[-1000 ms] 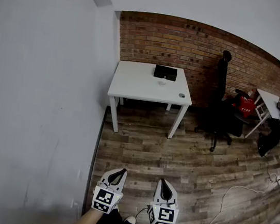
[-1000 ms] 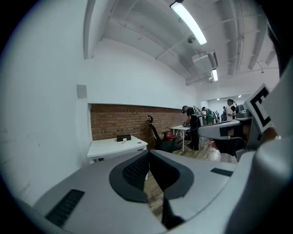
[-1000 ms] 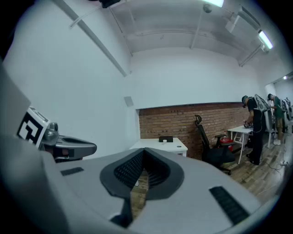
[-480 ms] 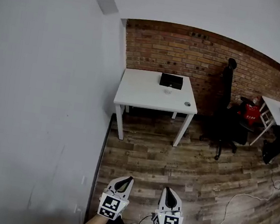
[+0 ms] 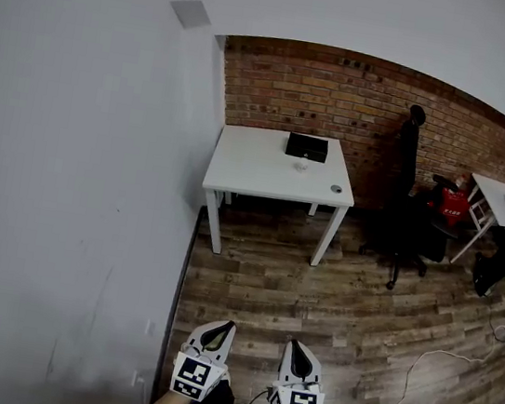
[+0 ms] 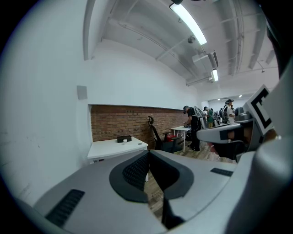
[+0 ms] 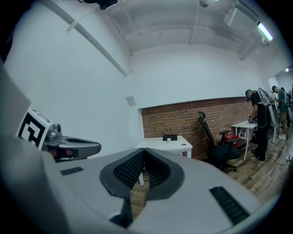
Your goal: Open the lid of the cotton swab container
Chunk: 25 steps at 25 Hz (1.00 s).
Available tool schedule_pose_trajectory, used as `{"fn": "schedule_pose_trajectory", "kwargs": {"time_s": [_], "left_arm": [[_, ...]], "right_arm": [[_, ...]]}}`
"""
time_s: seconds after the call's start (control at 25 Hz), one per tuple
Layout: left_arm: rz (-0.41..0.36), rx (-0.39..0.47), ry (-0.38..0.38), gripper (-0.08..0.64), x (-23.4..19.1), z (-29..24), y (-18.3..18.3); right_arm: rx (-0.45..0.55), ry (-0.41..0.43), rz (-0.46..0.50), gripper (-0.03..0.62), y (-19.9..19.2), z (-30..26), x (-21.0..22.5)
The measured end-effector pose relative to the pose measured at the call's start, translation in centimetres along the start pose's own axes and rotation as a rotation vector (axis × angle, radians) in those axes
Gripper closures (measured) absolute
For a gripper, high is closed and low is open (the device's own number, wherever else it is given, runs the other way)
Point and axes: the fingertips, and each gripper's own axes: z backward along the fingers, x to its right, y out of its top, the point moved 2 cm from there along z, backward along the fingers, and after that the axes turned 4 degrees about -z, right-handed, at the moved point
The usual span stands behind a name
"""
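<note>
Since only our view has shifted, our left gripper [image 5: 224, 327] and right gripper [image 5: 294, 345] hang closed and empty — the small pale cotton swab container [image 5: 301, 166] sits far off on the white rectangular table [image 5: 257, 169], unreached.

Light: bright, even indoor light from ceiling strip lamps [image 6: 188, 23], blown white in the left gripper view.
Shadows: a dark patch lies under the desk [image 5: 258, 164]; the wooden floor [image 5: 331, 302] reads dim.
Distortion: strong fisheye bend, with black corners in both gripper views.
Focus: left tool [image 6: 149, 155] and right tool [image 7: 143, 153] loom soft near the lens.
</note>
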Motion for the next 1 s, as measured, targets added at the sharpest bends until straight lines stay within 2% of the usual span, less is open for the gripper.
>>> {"fn": "schedule_pose_trajectory", "kwargs": {"time_s": [0.28,0.56,1.0], "left_arm": [[0.024,0.020,-0.004,0.548,-1.3,-1.3,0.6],[0.045,0.028,-0.041,0.548,-2.2,-5.0,0.5],[0.047,0.051,-0.084,0.548,-7.2,-10.8,1.9]], "right_arm": [[-0.012,-0.001,-0.003,0.572,0.3,-1.9,0.1],[-0.007,-0.002,0.025,0.572,0.7,-4.7,0.6],[0.019,-0.022,0.039,0.572,3.0,-11.5,0.9]]}}
